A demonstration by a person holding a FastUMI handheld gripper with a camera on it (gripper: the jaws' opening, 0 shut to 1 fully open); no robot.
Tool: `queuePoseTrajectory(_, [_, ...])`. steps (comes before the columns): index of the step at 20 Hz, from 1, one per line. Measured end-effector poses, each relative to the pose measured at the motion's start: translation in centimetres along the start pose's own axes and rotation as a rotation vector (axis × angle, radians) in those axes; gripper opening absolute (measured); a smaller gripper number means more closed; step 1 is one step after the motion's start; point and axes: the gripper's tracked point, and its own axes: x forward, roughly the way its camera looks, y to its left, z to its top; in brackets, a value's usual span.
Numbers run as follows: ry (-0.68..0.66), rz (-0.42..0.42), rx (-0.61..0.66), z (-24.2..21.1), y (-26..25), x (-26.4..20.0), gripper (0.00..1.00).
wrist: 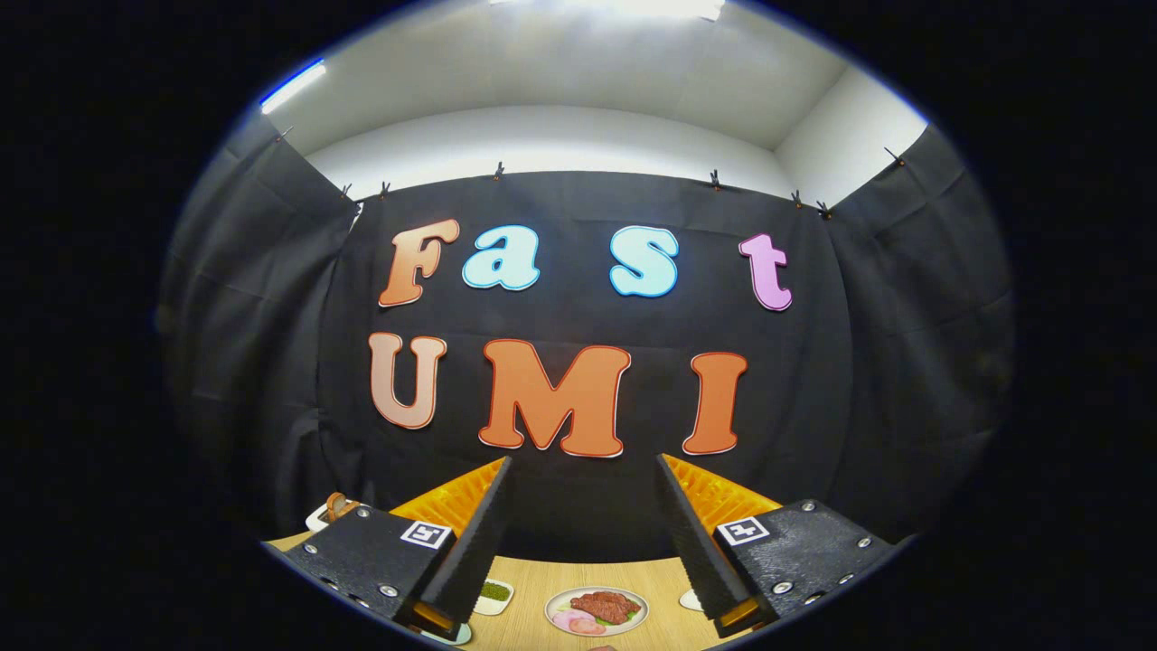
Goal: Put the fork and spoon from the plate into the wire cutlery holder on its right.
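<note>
The tabletop (pixel 551 579) looks like pale wood with a fine straight grain and a matt finish. The plate (pixel 597 611) on it, between the fingers, is smooth, glossy and white, ceramic by its look, with flat printed-looking food on its face. At 9 o'clock from the plate a small white dish (pixel 494 597) has the same smooth sheen. The booth wall (pixel 578 506) is matt cloth, creased and hanging in folds. The hand-held gripper (pixel 583 533) stands wide open; its fingers carry ridged, saw-toothed inner faces, and its housings are rough, textured plastic with shiny metal screws.
</note>
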Motion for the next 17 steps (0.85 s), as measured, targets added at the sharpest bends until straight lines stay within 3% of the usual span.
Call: queuePoseTrajectory(17, [0.028, 0.001, -0.018, -0.8, 1.2, -0.7, 0.91])
